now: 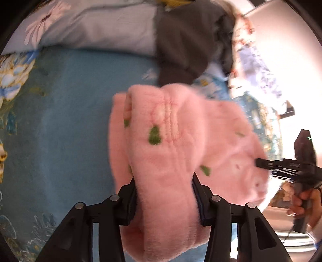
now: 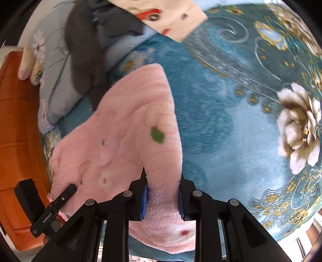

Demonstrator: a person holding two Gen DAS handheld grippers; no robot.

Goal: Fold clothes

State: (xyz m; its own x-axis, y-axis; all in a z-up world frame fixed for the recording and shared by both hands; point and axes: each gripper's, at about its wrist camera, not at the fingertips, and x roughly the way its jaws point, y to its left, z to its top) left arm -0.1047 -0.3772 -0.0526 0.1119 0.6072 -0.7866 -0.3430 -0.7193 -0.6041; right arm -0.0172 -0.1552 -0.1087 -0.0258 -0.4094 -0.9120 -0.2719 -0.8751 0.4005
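Pink fleece garment [image 1: 171,145] hangs bunched above the blue flowered blanket [image 1: 66,125], pinched at two places along its edge. I see the blanket spreading wide and bare to the left in the left wrist view and to the right in the right wrist view, plenty of room there. A dark grey garment [image 1: 181,42] and a pale pillow [image 1: 96,26] crowd the far edge, and a patterned cloth [image 2: 165,18] lies beside them. My left gripper [image 1: 164,193] has its jaws clamped on a thick fold. My right gripper [image 2: 163,197] bites another fold of the same fleece, with its hem drooping below the fingers.
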